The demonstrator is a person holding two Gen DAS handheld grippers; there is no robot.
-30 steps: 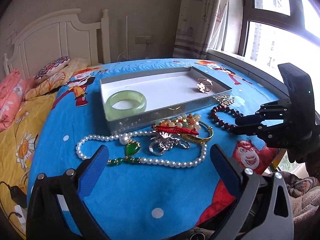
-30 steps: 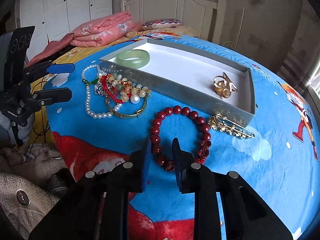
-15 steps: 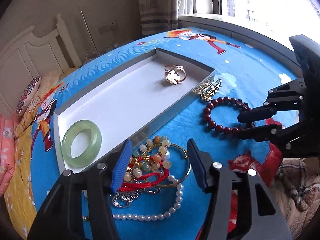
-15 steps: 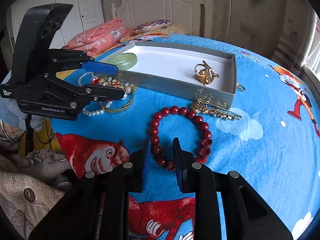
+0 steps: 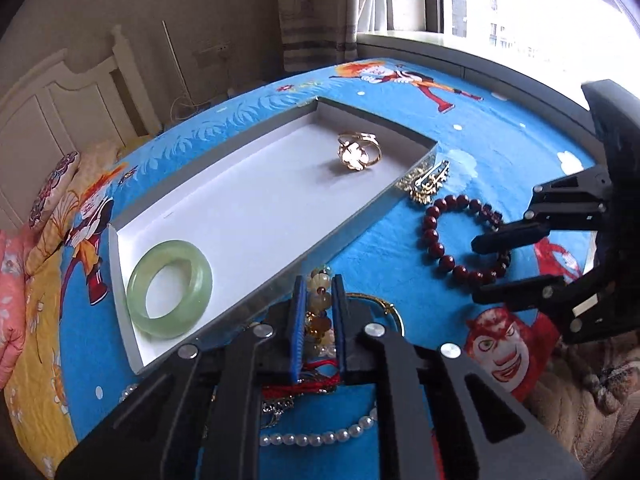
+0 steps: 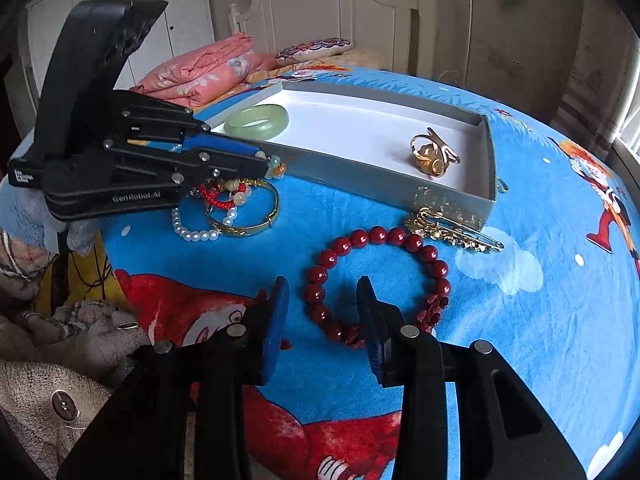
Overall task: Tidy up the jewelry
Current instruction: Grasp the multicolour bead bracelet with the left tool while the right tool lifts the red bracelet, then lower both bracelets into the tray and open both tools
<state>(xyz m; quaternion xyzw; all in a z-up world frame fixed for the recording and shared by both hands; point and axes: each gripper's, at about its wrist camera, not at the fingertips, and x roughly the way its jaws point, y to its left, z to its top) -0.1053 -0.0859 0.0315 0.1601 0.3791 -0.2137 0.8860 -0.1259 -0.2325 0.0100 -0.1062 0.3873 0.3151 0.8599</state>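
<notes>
A grey box with a white floor holds a green jade bangle and a gold ring. My left gripper is shut on a pale stone-bead bracelet in the jewelry pile before the box; it also shows in the right wrist view. My right gripper is open over the near side of a dark red bead bracelet, one finger inside the loop, one outside. The red bracelet also shows in the left wrist view.
A gold brooch lies against the box's near corner. A gold bangle, pearl necklace and red cord bracelet lie in the pile. Pink folded bedding and a white headboard stand behind.
My left gripper has come down onto the pile and shut on the pale bead bracelet. My right gripper has opened around the red bracelet's near side.
</notes>
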